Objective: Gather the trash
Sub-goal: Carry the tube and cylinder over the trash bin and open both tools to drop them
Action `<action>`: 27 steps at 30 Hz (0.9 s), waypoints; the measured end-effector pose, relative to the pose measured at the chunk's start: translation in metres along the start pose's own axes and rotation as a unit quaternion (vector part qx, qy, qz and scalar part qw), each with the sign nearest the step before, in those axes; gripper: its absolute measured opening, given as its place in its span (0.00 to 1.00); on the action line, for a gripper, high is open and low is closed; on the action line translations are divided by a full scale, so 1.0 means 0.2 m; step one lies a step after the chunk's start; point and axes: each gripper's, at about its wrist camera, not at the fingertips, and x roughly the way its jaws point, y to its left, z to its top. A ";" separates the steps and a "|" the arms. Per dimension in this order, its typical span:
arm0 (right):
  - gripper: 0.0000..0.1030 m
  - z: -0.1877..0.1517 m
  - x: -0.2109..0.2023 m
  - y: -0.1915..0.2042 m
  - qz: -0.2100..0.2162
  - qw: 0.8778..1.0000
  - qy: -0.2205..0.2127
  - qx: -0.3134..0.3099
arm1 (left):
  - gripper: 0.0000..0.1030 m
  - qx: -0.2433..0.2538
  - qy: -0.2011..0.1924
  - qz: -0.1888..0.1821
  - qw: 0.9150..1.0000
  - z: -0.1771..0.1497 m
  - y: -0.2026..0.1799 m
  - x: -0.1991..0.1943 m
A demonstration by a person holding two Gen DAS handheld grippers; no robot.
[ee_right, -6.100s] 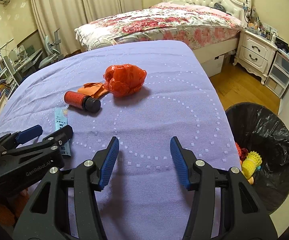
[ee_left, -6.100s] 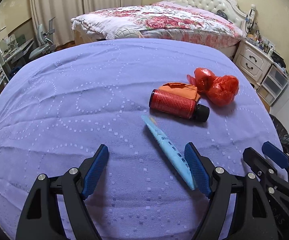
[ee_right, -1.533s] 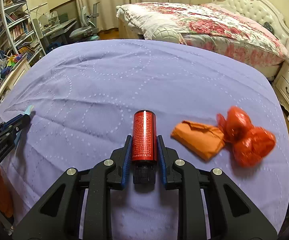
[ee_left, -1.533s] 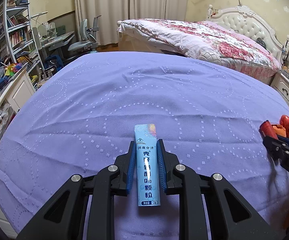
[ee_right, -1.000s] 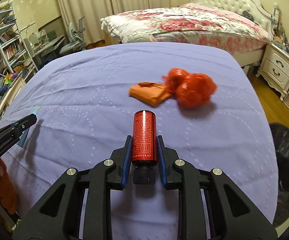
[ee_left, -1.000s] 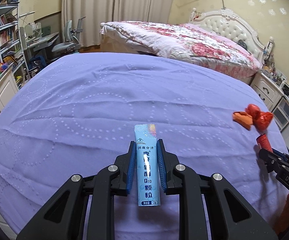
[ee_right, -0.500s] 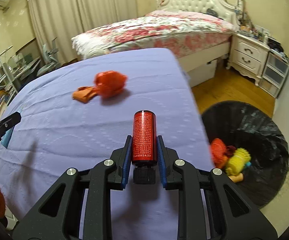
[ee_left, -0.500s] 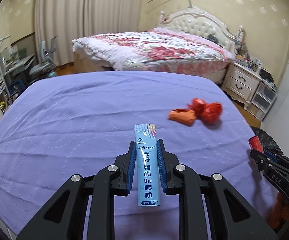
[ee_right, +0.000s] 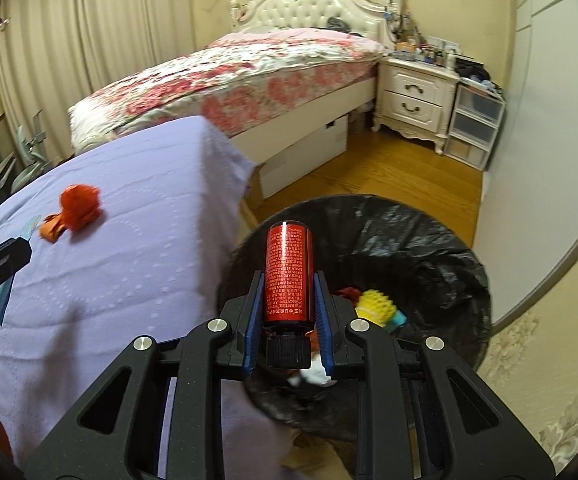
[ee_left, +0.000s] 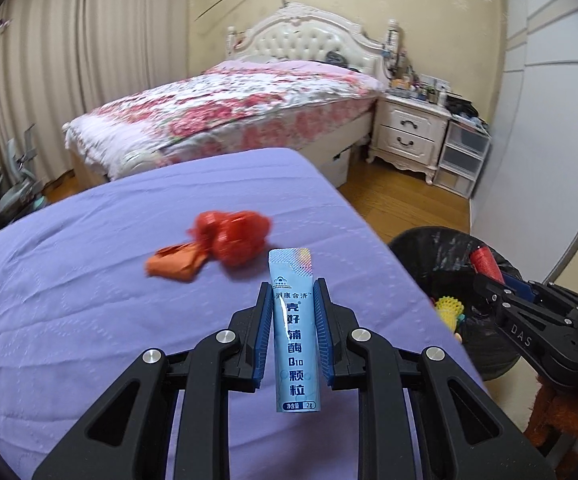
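Over the black-lined trash bin (ee_right: 429, 240), the right gripper (ee_right: 289, 312) has its jaws clamped on a red bottle (ee_right: 288, 272), black cap toward the camera. The bin already contains a yellow spiky ball (ee_right: 375, 304). Beside it, over the purple cloth (ee_left: 89, 300), the left gripper (ee_left: 292, 332) pinches a light blue sachet (ee_left: 295, 332) upright between its pads. On the cloth lie a crumpled red bag (ee_left: 235, 236) and an orange wrapper (ee_left: 175, 264), touching each other.
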 end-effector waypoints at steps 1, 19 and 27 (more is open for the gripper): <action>0.22 0.00 0.00 -0.02 -0.006 1.000 -0.002 0.003 | 0.21 0.010 -0.003 -0.001 1.000 0.01 -0.05 0.02; 0.23 0.08 0.06 -0.35 -0.046 0.996 -0.014 0.068 | 0.21 0.068 0.004 -0.028 0.997 0.13 -0.45 0.28; 0.23 0.08 0.12 -0.38 -0.050 0.996 -0.005 0.074 | 0.22 0.079 0.016 -0.023 0.996 0.15 -0.50 0.36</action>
